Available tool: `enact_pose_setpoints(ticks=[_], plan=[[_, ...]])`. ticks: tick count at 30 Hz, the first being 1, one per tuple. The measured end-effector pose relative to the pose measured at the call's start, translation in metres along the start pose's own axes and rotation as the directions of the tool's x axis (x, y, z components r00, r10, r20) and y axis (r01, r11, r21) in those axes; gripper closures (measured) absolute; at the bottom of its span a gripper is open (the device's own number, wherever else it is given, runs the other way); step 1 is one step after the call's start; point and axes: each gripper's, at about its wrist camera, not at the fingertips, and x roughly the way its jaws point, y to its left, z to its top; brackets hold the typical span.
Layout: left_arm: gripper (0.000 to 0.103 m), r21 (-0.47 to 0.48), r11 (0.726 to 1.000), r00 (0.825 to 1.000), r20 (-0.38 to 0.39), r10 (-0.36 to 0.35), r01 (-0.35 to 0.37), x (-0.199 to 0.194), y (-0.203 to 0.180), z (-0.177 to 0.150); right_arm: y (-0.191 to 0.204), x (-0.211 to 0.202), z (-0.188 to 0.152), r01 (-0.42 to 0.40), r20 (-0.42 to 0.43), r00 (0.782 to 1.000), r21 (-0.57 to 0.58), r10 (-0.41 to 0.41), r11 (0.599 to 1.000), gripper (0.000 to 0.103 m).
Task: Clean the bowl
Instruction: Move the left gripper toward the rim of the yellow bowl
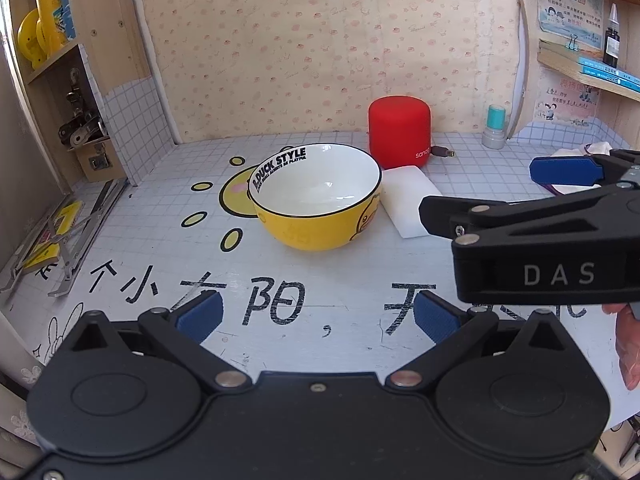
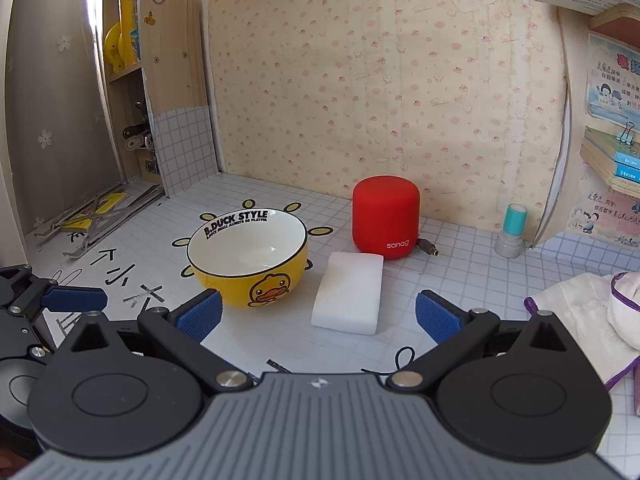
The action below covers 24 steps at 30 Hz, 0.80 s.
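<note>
Both the left gripper (image 1: 318,316) and right gripper (image 2: 318,316) stand wide apart, empty. The yellow duck bowl (image 2: 248,258) sits upright just beside a white sponge block (image 2: 349,292).

One yellow bowl (image 2: 248,258) stands ahead of the right gripper's (image 2: 318,314) left finger. One white sponge (image 2: 349,292) lies between that gripper's two fingers, ahead of them. One red speaker (image 2: 385,222) sits beyond the sponge. One teal-capped stamp (image 2: 511,232) stands farther right. One white cloth (image 2: 588,312) lies outside the right finger. Two grippers show in all.
</note>
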Motion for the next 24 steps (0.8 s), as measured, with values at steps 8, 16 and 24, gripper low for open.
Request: enact_pose_setpoints(ticks=[8, 16, 24], plan=[[0.001, -0.013, 1.0, 1.0, 0.015, -0.014, 0.014, -0.003, 0.002, -0.0009, 0.001, 0.001, 0.0007, 0.016, 0.004, 1.0, 0.013, -0.016, 1.0, 0.0], [0.0, -0.017, 1.0, 1.0, -0.005, -0.021, 0.021, 0.0006, 0.0026, 0.0017, 0.0014, 0.0009, -0.0054, 0.032, -0.001, 0.999, 0.012, -0.032, 0.999, 0.0], [0.0, 0.014, 1.0, 1.0, 0.004, 0.017, -0.017, 0.0005, -0.0015, 0.0008, 0.0071, -0.0012, -0.0025, 0.05, 0.001, 0.999, -0.027, -0.05, 0.998, 0.0]])
